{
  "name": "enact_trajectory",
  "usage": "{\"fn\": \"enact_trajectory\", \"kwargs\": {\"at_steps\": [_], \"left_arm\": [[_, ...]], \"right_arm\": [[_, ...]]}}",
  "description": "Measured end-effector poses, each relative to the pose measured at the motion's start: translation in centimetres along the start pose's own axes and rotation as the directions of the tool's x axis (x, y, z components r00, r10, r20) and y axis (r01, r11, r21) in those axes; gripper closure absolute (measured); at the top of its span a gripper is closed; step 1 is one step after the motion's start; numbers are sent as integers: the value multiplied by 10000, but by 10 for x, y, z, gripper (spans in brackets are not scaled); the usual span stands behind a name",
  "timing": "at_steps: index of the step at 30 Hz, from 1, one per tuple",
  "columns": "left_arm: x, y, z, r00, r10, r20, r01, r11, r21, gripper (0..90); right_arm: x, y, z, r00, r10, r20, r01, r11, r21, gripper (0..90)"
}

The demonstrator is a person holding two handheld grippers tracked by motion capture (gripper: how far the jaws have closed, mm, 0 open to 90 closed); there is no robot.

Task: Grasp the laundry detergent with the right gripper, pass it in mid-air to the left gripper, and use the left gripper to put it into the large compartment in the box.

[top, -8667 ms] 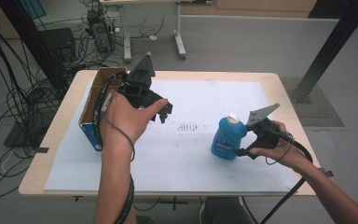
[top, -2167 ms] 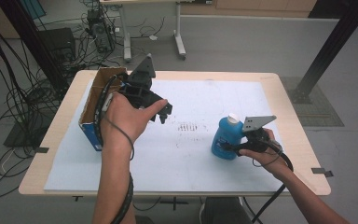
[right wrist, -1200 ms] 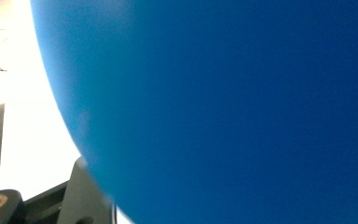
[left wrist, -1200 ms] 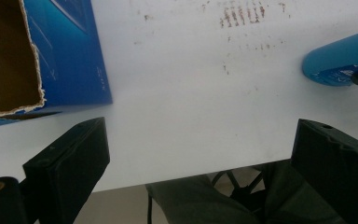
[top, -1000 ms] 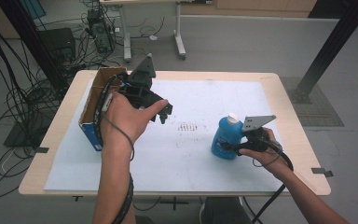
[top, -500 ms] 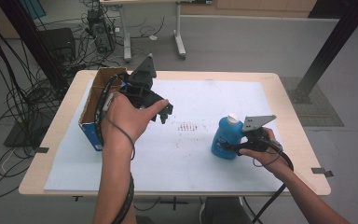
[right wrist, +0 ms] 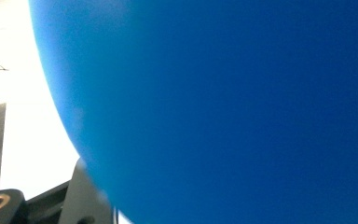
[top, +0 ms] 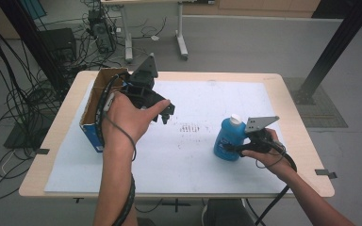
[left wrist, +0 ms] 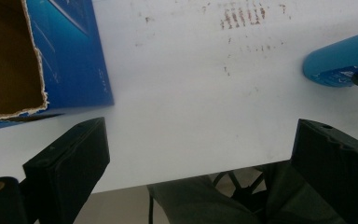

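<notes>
1. Lower right of the high view: your right tongs (top: 231,149) are pinching the blue bottle (top: 228,139) low on its body, the jaws closed in on either side of it. In the right gripper view the bottle's blue wall (right wrist: 223,107) sits hard up against the lens, which fits a firm grip.
2. The bottle stands upright on the white sheet of the counter (top: 245,101), right of centre, white cap up. Its base appears to rest on the sheet, so the grasp looks made but the lift not yet begun.
3. Middle of the frame: a patch of faint dark marks (top: 190,128) lies on the sheet between the bottle and your other hand. Nothing else stands in that stretch.
4. Upper left: your left tongs (top: 168,111) hang above the sheet with the jaws spread wide and nothing between them; the left gripper view shows bare sheet in the gap.
5. Farthest left: the open cardboard box (top: 93,123) with blue sides sits at the counter's left edge, just beside your left hand (top: 127,117). Its inside looks empty from here.
6. My reading: the pick-up is secured, and what is left is likely the carry across and the drop into the box.
</notes>
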State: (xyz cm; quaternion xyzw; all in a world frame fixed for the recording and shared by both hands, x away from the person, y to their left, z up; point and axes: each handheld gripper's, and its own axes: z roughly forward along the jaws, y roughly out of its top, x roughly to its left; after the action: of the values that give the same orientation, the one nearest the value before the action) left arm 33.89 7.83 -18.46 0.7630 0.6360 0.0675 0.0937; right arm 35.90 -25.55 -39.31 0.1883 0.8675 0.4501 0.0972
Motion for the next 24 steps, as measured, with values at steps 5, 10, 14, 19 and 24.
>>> {"fn": "enact_trajectory", "kwargs": {"at_steps": [5, 10, 14, 19, 24], "left_arm": [[0, 0, 0, 10000, -4, -9, 4, 10000, 26, 48], [0, 1, 0, 10000, -8, -23, 8, 10000, 35, 48], [-1, 0, -1, 10000, -12, -56, 13, 10000, 26, 48], [0, 1, -1, 10000, -9, -75, 9, 10000, 37, 48], [-1, 1, -1, 10000, -13, -94, 14, 10000, 46, 48]], "right_arm": [[0, 0, 0, 10000, -8, -9, 8, 10000, 11, 435], [0, 0, 0, 10000, -17, 6, 17, 10000, 19, 440], [0, 0, 0, 10000, -11, 12, 11, 10000, 15, 442], [0, 0, 0, 10000, -6, 10, 6, 10000, 9, 444], [0, 0, 0, 10000, -21, 6, 21, 10000, -2, 445]]}}
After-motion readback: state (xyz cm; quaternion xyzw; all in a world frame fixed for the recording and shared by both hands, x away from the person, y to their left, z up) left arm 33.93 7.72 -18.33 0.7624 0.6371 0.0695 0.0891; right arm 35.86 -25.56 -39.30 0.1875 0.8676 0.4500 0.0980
